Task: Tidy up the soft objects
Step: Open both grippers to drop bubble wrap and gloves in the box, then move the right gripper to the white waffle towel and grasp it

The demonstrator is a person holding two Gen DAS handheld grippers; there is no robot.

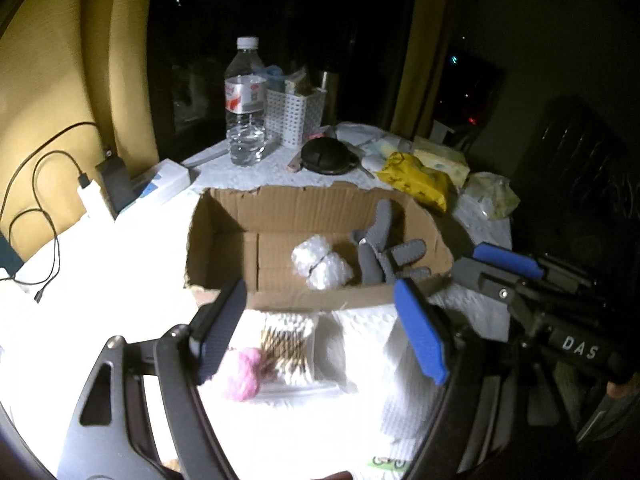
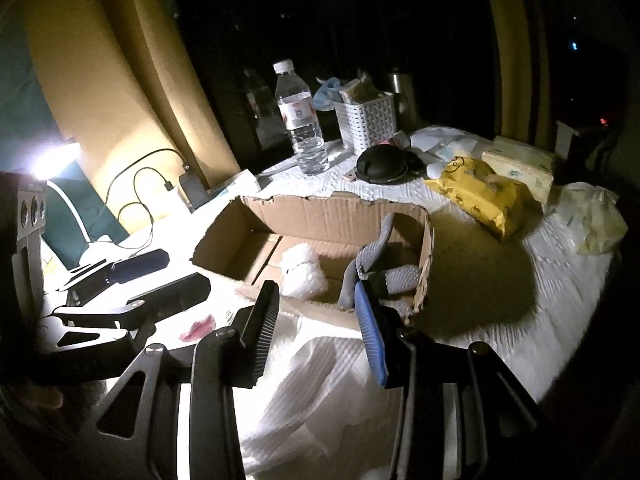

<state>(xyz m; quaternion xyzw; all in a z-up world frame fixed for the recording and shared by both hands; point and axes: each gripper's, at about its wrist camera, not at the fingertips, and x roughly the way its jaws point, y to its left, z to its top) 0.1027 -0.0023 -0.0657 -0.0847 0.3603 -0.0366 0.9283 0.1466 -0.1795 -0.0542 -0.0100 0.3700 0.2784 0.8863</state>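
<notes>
Grey dotted glove (image 1: pixel 380 252) slumped in cardboard box (image 1: pixel 224 216)

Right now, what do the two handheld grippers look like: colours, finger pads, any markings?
Both are dark grey to black metal frames with cut-out linkage arms and silver screws. The left gripper carries flat rectangular pads: one bright blue, one looking dark navy with a fine grid texture. The right gripper has a ribbed black pad and a blue one. White letters "DAS" mark the right gripper's body.

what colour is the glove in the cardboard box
Grey, with a textured dotted grip, the glove shows best in the left wrist view.
</notes>
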